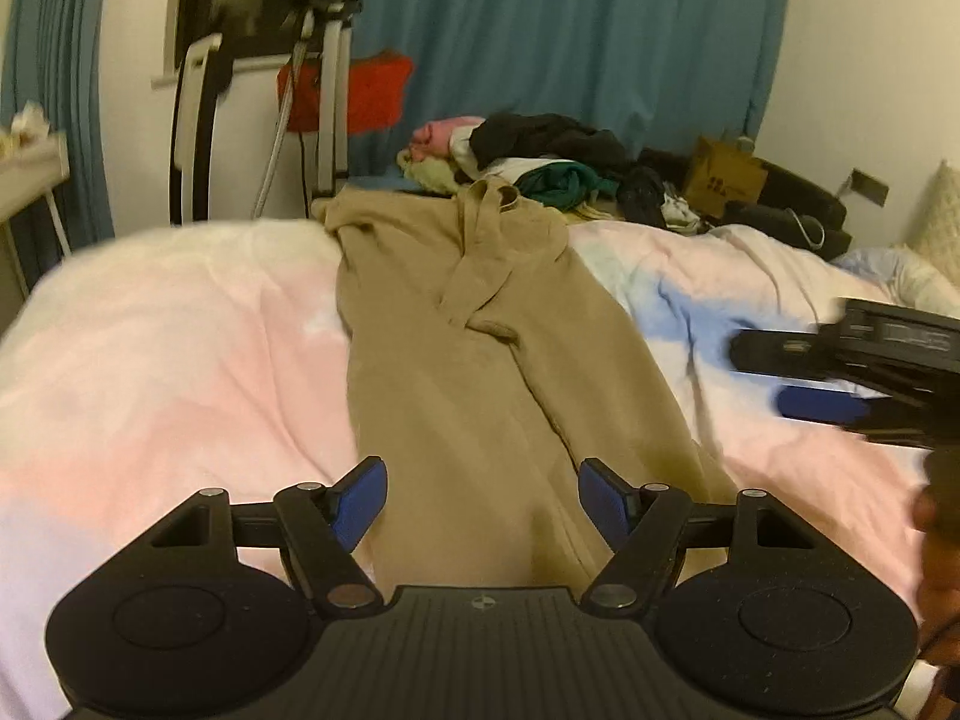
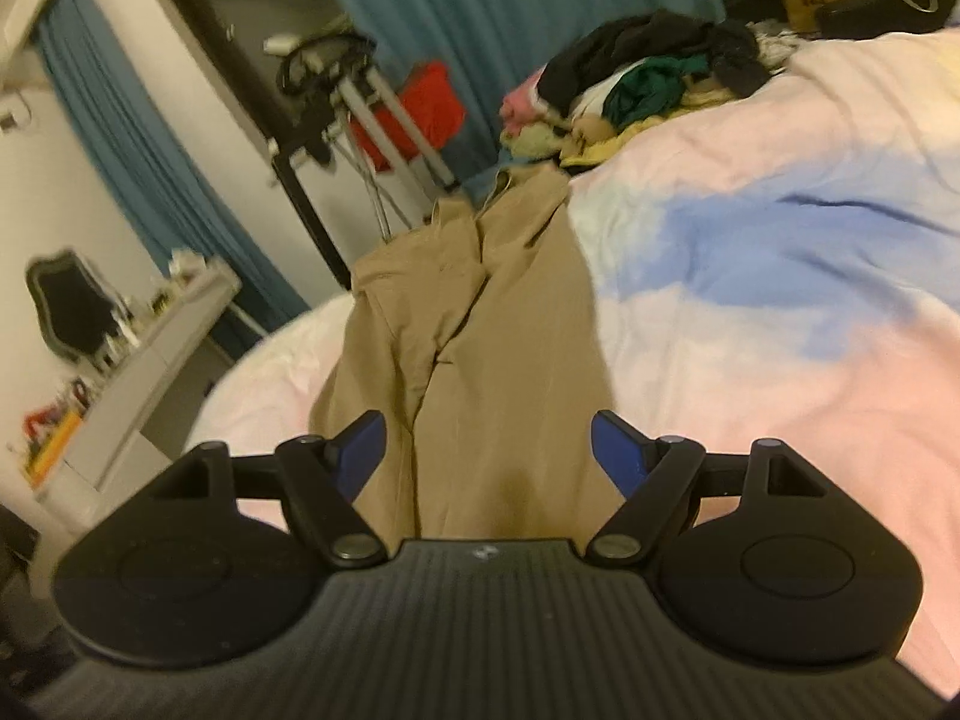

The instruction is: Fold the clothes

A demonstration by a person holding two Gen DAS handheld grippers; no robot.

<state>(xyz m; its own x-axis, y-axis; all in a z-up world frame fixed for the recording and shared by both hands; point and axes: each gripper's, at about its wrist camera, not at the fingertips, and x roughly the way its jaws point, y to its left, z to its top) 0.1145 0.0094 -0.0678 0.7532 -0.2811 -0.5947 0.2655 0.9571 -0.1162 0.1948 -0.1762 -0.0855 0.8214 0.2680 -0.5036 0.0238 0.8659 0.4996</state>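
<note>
Your left claw (image 1: 483, 501) and right claw (image 2: 487, 453) both gape wide and hold nothing, each poised over the near end of the tan garment (image 1: 480, 360), whose long axis runs straight ahead across the bed (image 1: 168, 360).

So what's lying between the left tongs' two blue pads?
Only the tan garment, spread on the pastel duvet; the open left tongs grip nothing, per the left wrist view.

Matt tan cloth garment (image 1: 480, 360) lies on a soft fleecy bed cover (image 1: 180, 360); tongs (image 1: 483, 501) matt black plastic, blue pads.
</note>
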